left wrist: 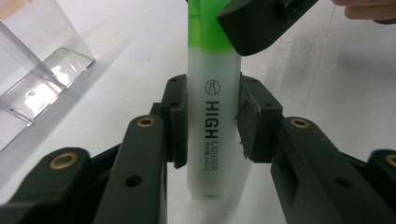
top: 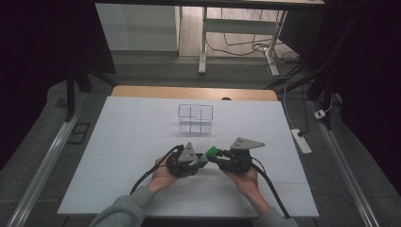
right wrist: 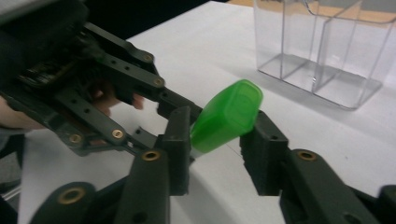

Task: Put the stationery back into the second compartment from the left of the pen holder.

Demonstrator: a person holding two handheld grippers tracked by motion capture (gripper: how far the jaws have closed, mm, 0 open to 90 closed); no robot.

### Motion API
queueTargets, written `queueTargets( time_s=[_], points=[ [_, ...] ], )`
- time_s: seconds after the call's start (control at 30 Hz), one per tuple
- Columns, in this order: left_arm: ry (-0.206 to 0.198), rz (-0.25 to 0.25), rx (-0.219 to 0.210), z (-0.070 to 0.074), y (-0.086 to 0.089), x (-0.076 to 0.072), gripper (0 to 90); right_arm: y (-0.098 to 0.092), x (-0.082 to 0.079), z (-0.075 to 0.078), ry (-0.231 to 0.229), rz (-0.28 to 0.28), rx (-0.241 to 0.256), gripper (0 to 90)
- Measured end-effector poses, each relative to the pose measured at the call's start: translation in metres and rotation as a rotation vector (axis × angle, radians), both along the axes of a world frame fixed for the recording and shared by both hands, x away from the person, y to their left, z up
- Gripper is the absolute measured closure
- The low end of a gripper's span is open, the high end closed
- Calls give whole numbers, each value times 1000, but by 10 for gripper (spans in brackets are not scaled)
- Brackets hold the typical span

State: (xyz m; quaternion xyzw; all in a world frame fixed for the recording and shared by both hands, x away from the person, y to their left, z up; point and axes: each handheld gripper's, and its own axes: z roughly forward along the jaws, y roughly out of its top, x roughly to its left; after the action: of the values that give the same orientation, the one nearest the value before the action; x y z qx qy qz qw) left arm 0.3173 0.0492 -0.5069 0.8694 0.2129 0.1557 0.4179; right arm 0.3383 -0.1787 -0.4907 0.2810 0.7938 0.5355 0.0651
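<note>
A white surface point(top: 132, 156) with a wooden edge at its far side stands on a grey floor point(top: 42, 161). Beyond the surface stands a white desk frame point(top: 204, 42) with loose cables point(top: 246, 45) beneath it. Right of the surface lies a power strip point(top: 301, 140). Dark curtains point(top: 42, 42) close off both sides.

One legible marking, at centre of the left gripper view: the highlighter point(left wrist: 212, 130) barrel carries black lettering "HIGH LIGHTER", running lengthwise, with a small round-cornered pen emblem above it. A finer line beside the lettering is too small to read.
</note>
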Motion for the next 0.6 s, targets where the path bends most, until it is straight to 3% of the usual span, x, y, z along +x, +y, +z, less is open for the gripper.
queueTargets(
  time_s=[0.13, 0.27, 0.43, 0.6],
  points=[
    [-4, 3, -3, 0, -1, 0, 646, 0, 0, 2, -1, 26, 30, 716],
    [3, 18, -22, 1, 1, 0, 632, 0, -2, 4, -35, 26, 28, 746],
    [32, 58, -42, 6, 13, 1, 535, -7, -2, 10, -56, 11, 55, 746],
    [73, 98, -43, 9, 36, -5, 422, -13, -2, 17, -79, -5, 62, 747]
  ],
)
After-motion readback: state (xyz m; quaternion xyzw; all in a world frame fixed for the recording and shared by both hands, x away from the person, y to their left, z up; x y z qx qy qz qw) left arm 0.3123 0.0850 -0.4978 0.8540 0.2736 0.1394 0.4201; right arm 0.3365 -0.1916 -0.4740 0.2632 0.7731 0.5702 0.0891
